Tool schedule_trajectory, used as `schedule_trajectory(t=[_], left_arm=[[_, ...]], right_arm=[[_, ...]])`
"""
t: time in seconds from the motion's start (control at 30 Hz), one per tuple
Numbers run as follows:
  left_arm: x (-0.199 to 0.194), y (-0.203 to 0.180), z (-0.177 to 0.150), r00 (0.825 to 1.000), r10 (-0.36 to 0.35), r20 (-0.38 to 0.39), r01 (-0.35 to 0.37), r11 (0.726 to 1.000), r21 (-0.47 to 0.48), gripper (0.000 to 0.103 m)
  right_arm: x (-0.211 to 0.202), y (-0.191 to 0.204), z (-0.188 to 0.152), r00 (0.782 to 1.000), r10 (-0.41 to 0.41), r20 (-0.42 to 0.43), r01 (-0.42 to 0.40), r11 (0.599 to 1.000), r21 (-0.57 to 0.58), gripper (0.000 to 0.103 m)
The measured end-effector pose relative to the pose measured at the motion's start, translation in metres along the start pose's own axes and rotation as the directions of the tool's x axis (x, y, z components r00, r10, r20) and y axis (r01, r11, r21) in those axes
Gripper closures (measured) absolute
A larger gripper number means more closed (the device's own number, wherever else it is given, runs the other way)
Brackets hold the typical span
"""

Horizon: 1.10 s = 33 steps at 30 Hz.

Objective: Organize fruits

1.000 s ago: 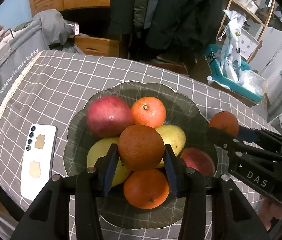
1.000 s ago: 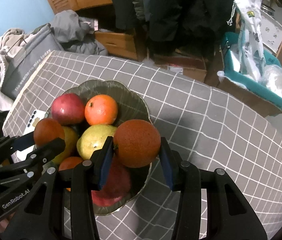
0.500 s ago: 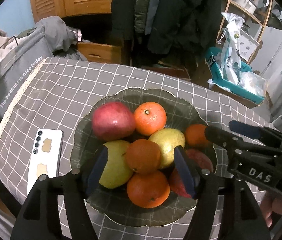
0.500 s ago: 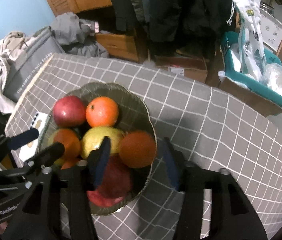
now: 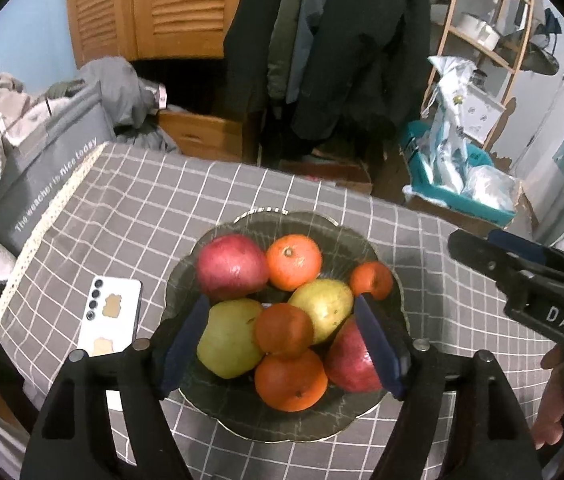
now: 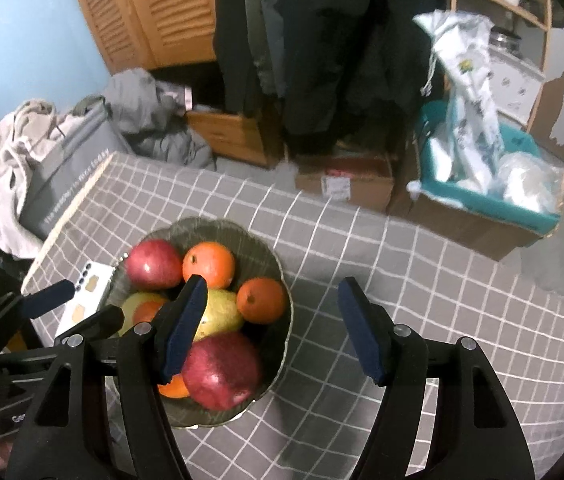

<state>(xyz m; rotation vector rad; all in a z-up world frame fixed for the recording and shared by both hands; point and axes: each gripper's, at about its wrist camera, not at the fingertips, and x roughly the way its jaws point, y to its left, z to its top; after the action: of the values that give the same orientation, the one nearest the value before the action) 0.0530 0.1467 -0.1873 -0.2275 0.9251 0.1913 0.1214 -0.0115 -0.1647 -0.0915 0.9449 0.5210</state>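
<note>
A dark glass bowl (image 5: 365, 236) on the grey checked table holds several fruits: oranges, two yellow-green pears and two red apples. One orange (image 5: 283, 329) lies on top in the middle, another orange (image 5: 370, 279) at the bowl's right side. My left gripper (image 5: 282, 340) is open and empty above the bowl. My right gripper (image 6: 270, 328) is open and empty, above the bowl's right rim (image 6: 282, 280); it also shows in the left wrist view (image 5: 521, 276).
A white phone (image 5: 110, 312) lies on the table left of the bowl. A grey bag (image 5: 46, 176) and clothes sit past the table's left edge. Boxes and a teal bin (image 6: 489, 200) stand beyond the far edge.
Both grippers have opened and let go of their oranges into the bowl, then pulled back up and away from it.
</note>
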Motion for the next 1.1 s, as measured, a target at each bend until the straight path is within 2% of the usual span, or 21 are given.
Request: schedule_trajectory(t=[0.1,0.23,0.33,0.43,0.67,0.83,1.1], left_arm=[[-0.013,-0.005,0.003,1.000,-0.007,0.027,0.007,1.000,0.013,0.025],[-0.032,-0.012,0.008,0.997,-0.004,0.074,0.001,0.999,0.040,0.018],[-0.046,-0.018,0.012,0.994,0.008,0.110,-0.014,0.998,0.059,0.017],[-0.059,-0.023,0.015,0.992,-0.016,0.126,0.009,0.998,0.061,0.017],[-0.094,-0.041,0.022,0.980,-0.036,0.197,0.016,0.995,0.101,0.011],[-0.121,-0.052,0.026,0.967,-0.064,0.248,0.032,0.991,0.128,0.000],[-0.159,-0.063,0.032,0.940,-0.073,0.332,0.028,0.990,0.139,0.000]], right_arm=[[-0.020,-0.003,0.001,0.999,-0.034,0.039,0.034,0.999,0.005,0.033],[-0.045,-0.007,0.002,0.993,-0.082,0.090,0.082,0.997,0.009,0.030],[-0.064,-0.011,0.003,0.985,-0.116,0.124,0.115,0.993,0.011,0.029],[-0.081,-0.013,0.003,0.978,-0.141,0.153,0.142,0.990,0.009,0.026],[-0.128,-0.021,-0.002,0.944,-0.232,0.234,0.233,0.972,0.025,0.021],[-0.162,-0.031,-0.007,0.923,-0.263,0.280,0.260,0.964,0.050,0.021],[-0.211,-0.044,-0.020,0.881,-0.311,0.357,0.309,0.949,0.064,0.021]])
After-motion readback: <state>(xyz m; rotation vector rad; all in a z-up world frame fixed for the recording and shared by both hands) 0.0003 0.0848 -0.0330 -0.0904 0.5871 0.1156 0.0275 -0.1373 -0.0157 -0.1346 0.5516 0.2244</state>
